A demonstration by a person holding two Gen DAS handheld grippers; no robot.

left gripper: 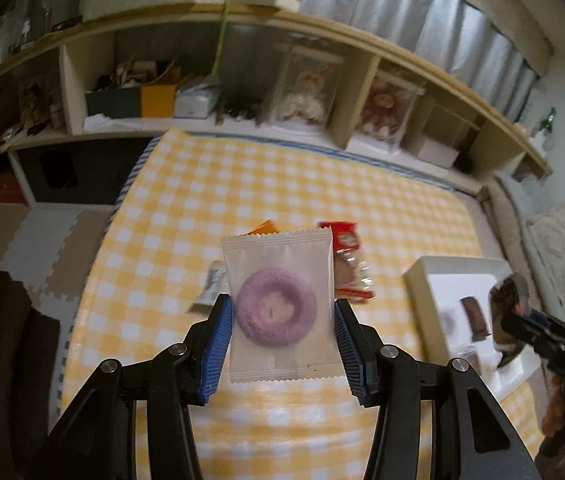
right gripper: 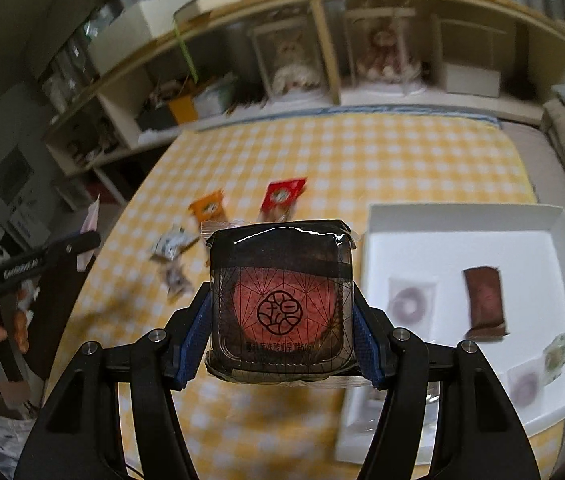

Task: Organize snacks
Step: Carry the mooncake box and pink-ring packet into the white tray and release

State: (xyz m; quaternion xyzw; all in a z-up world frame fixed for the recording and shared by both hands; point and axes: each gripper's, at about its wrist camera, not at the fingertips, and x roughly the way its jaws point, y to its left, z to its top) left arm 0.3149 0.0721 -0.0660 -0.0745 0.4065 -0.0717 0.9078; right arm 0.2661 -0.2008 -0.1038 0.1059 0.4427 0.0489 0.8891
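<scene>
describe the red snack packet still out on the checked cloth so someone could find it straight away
Start at the yellow checked cloth, left of the white tray. Among the loose snacks there, the red packet lies farthest toward the shelves, right of the orange packet. It is the only red one.

You hold a clear packet with a purple donut (left gripper: 280,306) upright; a dark-wrapped red cake (right gripper: 282,304) too. White tray (right gripper: 458,224) at three o'clock.
</scene>
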